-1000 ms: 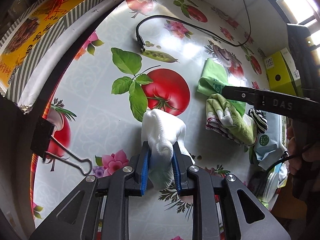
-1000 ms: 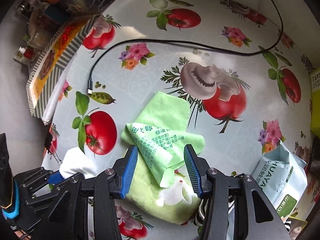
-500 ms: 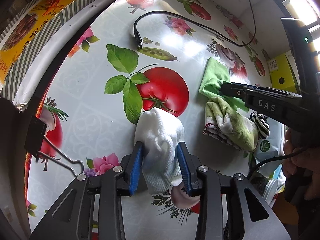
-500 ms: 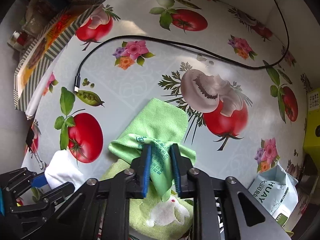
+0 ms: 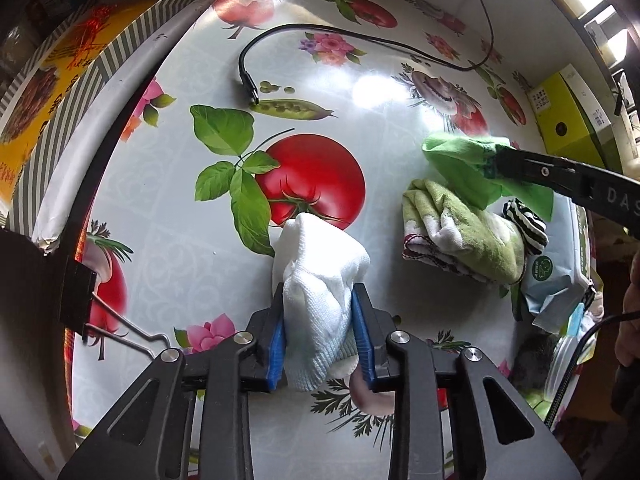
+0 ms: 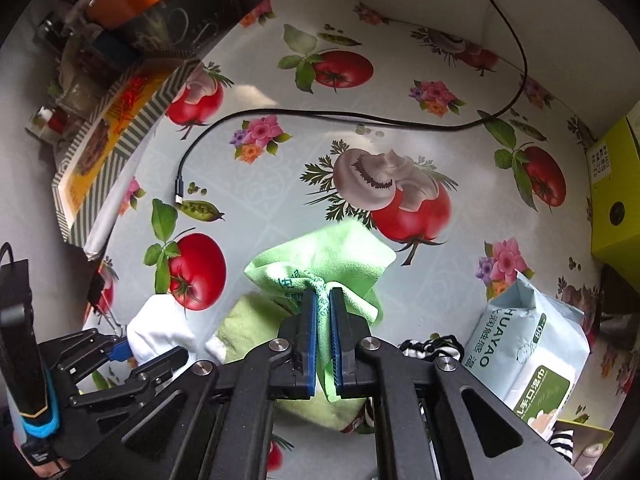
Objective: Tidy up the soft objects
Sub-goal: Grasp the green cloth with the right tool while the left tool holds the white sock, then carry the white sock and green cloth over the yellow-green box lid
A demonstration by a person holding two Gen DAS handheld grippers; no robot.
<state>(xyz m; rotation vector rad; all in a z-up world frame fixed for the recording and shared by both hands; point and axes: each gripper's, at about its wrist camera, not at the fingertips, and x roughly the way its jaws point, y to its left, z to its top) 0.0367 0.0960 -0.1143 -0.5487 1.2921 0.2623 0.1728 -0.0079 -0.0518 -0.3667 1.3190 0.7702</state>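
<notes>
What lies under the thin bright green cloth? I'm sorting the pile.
Under the thin bright green cloth lies a folded green terry towel; whatever is beneath the towel is covered.

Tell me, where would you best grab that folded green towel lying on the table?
I'd pinch the green towel at its rounded folded edge, the end facing the big tomato print, coming straight down from above. It lies flat in thick layers, so that bulging fold offers something to bite, and the striped sock crowds its opposite end.

Left gripper [image 5: 320, 320] points steeply down, fingers just narrowed on a white sock [image 5: 320, 280]. Right gripper [image 6: 323, 316] clamped tight on a green cloth [image 6: 328, 256].
</notes>
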